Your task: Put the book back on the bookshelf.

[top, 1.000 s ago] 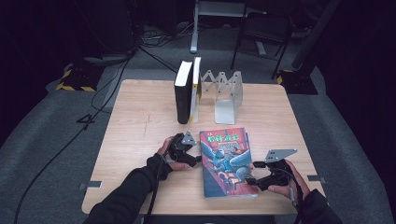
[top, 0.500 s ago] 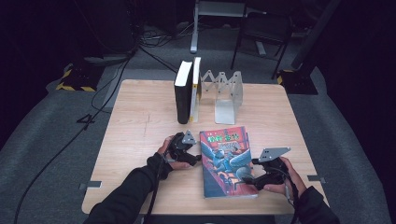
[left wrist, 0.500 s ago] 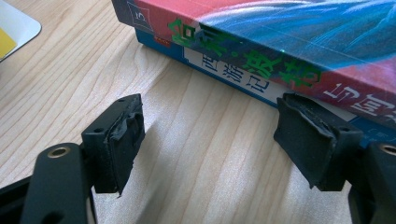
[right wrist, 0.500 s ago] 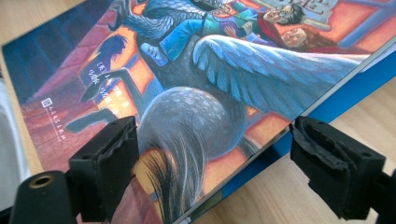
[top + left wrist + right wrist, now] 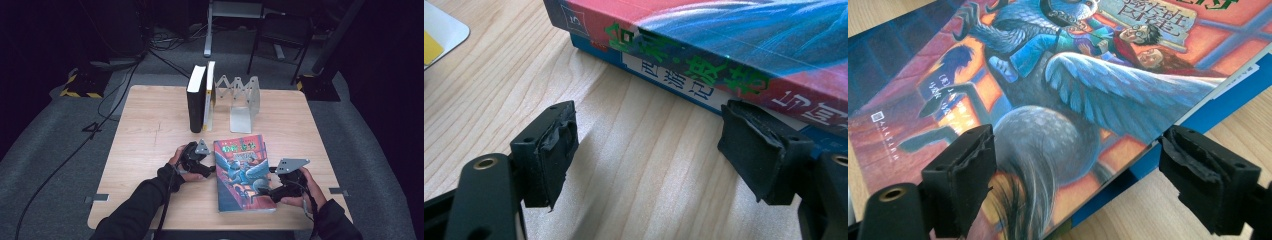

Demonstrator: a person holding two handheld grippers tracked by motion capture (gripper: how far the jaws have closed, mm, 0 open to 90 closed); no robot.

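While both hands are settling in at the near half of the desk (image 5: 150, 130), the colourful paperback (image 5: 242, 172) is lying flat, cover up, between them, well short of the black book (image 5: 195, 102) and the slim white book (image 5: 210, 97) standing upright at the far side beside the zigzag metal bookend (image 5: 243, 100). The left gripper (image 5: 212, 167) is sitting low against the paperback's spine side, fingers (image 5: 549, 150) spread wide with bare wood between them and the printed spine just ahead, gripping nothing. The right gripper (image 5: 260, 190) is hovering at the opposite long edge, and its fingers (image 5: 1210, 175) have just been opening; they are standing wide, straddling the cover's edge without pressing on it. My read is that the lift is being lined up, probably to stand this book with the others. To do that well, the right side is needing one finger slid under the page block and one on top, taking the whole thickness rather than the cover alone, while the left is bracing the spine so the book is not skating away across the wood.
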